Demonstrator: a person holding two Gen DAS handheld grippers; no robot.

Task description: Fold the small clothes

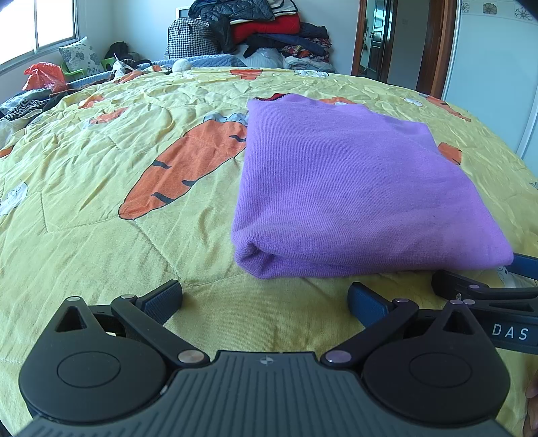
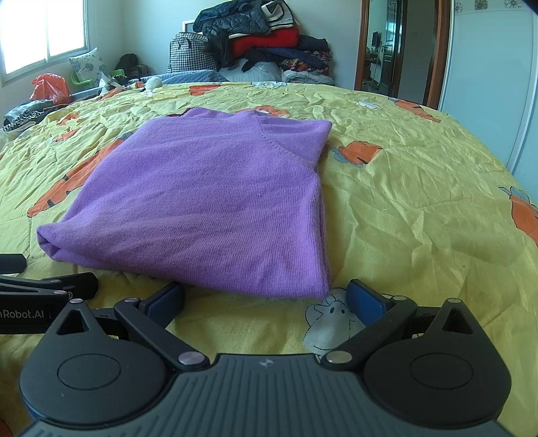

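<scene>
left wrist view: folded purple sweater [image 1: 353, 188] on carrot-print quilt [image 1: 101, 235]; left gripper [image 1: 265, 299] and right gripper [image 2: 265, 299] both spread wide, holding nothing.

Daylight pours in from the window [image 1: 37, 30] at my far left, blown out to near white in both views, with no detail behind the glass. The room is bright and evenly lit, with a cool cast on the walls. The yellow bedspread [image 1: 84, 188] shows only soft shading in its creases. The purple sweater [image 2: 208, 201] throws a thin, soft shadow along its near edge. The fisheye bends everything: the bed bulges like a dome and the door frame [image 2: 364, 47] curves inward. The clothes pile [image 1: 265, 30] looks slightly soft, perhaps from lens falloff. My own black bodies at the bottom stay sharp, with faint sheen on the rivets.
</scene>
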